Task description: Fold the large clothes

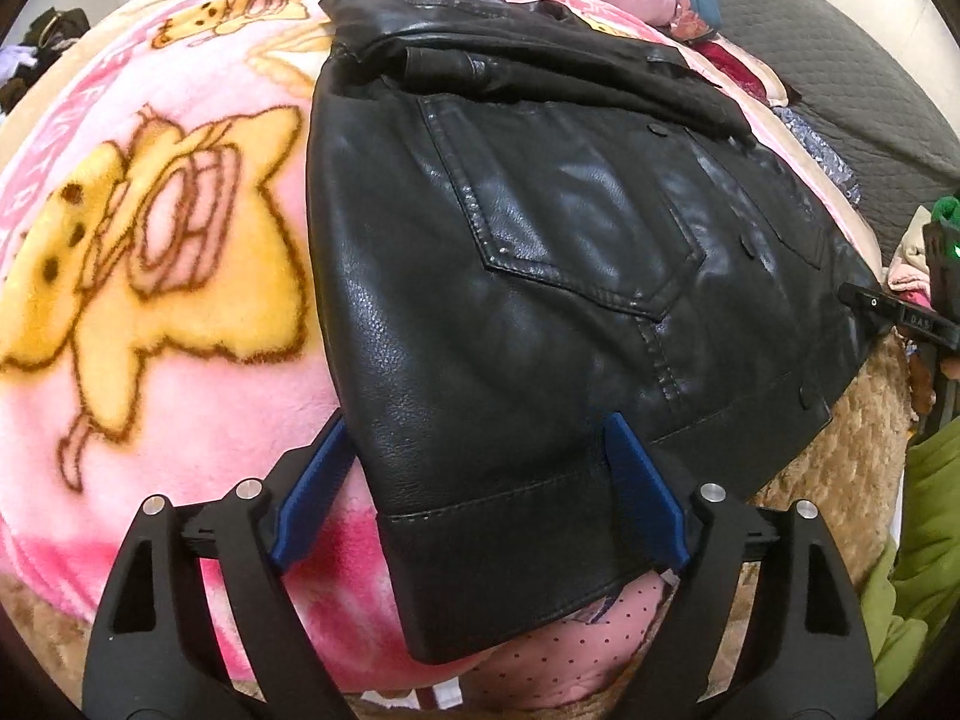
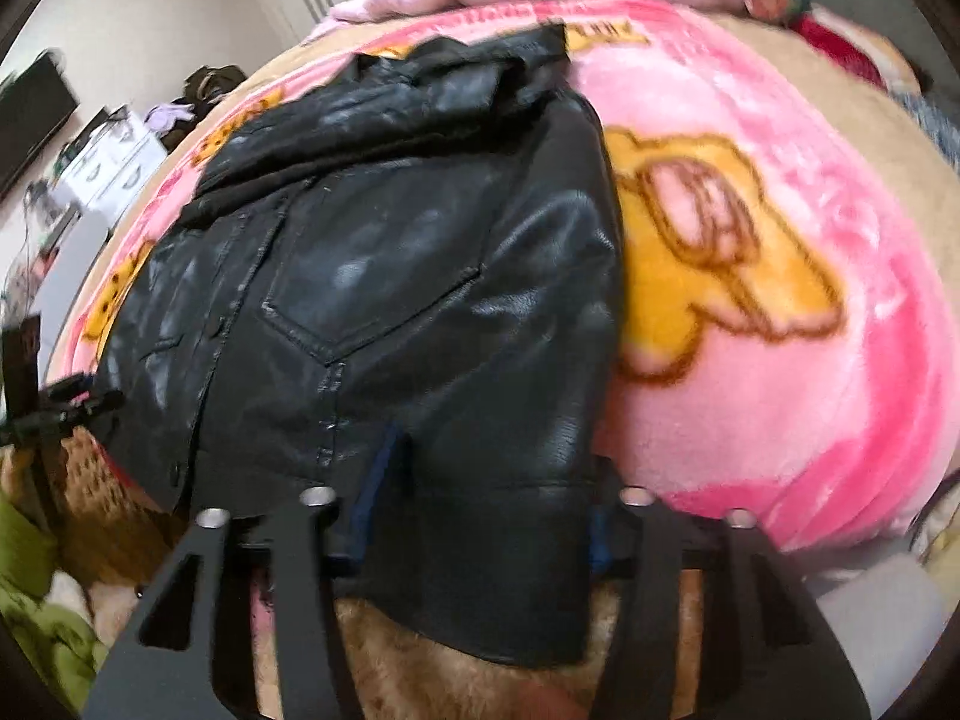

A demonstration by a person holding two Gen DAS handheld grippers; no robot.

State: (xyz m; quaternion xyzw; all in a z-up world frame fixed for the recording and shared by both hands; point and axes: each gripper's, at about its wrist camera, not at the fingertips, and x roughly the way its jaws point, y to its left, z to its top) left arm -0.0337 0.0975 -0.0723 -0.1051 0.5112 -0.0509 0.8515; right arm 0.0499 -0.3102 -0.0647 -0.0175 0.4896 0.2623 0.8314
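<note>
Your black leather jacket [image 1: 540, 276] lay folded on the pink cartoon blanket [image 1: 180, 300], filling the middle of both wrist views with its collar toward the top of the frame and its hem at the bottom. Your left gripper [image 1: 474, 456] had its blue fingers [image 1: 642, 492] spread wide either side of the jacket's lower corner, not pinching it. Your right gripper [image 2: 480, 480] sat at the hem in the lower middle, fingers buried in leather folds, so I couldn't tell whether it was gripping.
</note>
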